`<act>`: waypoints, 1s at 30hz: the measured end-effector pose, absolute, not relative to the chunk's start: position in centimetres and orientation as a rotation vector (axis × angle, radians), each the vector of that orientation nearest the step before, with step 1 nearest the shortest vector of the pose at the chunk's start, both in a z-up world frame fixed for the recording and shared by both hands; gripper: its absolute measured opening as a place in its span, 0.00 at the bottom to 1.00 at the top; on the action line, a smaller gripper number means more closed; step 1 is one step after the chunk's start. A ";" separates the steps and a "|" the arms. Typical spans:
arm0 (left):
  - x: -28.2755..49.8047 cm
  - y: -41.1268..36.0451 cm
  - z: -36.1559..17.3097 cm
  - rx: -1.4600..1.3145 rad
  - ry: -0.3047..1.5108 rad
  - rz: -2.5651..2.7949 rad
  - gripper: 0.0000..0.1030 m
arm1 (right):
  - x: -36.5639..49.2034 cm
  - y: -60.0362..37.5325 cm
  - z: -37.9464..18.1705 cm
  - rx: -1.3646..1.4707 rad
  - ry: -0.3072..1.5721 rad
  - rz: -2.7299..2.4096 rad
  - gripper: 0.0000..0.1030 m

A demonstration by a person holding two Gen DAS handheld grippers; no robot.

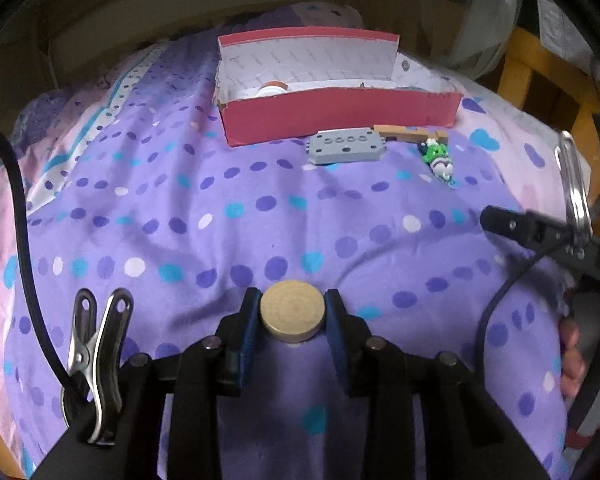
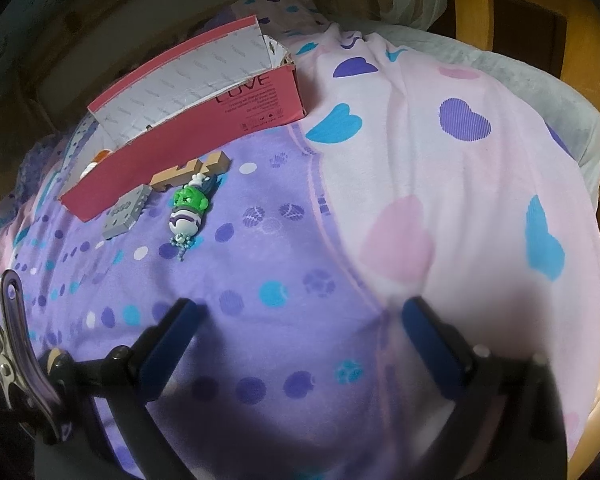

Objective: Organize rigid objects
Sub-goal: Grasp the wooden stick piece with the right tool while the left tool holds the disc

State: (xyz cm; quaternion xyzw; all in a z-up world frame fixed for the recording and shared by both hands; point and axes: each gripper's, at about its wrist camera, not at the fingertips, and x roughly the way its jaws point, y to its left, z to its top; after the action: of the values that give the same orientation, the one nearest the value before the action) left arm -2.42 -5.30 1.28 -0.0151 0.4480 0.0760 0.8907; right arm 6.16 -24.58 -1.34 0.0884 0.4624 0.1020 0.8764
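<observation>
Nearest the left wrist camera: left gripper (image 1: 293, 312), jaws clamped on a round wooden disc (image 1: 292, 313), pads pressing its two edges, disc face toward the lens, held above the bed sheet (image 1: 220, 232).

Risks, largest first:
- Red box (image 1: 340, 114) sits far across the bed on soft, wrinkled sheet; I judge a nudge on its near wall could tip or shift it.
- Grey block (image 1: 346, 146), wooden piece (image 1: 410, 133) and green toy (image 1: 436, 156) lie just beside that wall; a low carry could knock them.
- Disc is gripped on a curved rim only, so it could rotate or slip out.

Pose: left gripper pitched steeply down. Right gripper (image 2: 300, 320) likewise pitched down over the sheet, jaws apart, nothing between them.
</observation>
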 end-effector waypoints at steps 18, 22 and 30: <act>1.2 -0.7 1.0 -0.242 0.886 0.250 0.33 | 13.9 -20.1 1.5 0.192 0.981 0.288 1.00; 1.1 -0.8 1.0 -0.237 0.886 0.249 0.33 | 16.6 -18.1 1.4 0.164 1.032 0.276 1.00; 1.2 -0.5 1.0 -0.254 0.888 0.233 0.33 | 17.7 -14.0 1.2 0.077 1.044 0.267 0.96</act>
State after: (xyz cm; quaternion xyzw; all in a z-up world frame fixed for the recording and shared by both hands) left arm 1.18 -0.51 1.00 -0.1222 0.4272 0.1121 0.8888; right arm 17.72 -14.01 1.20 0.0365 0.4970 0.1273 0.8576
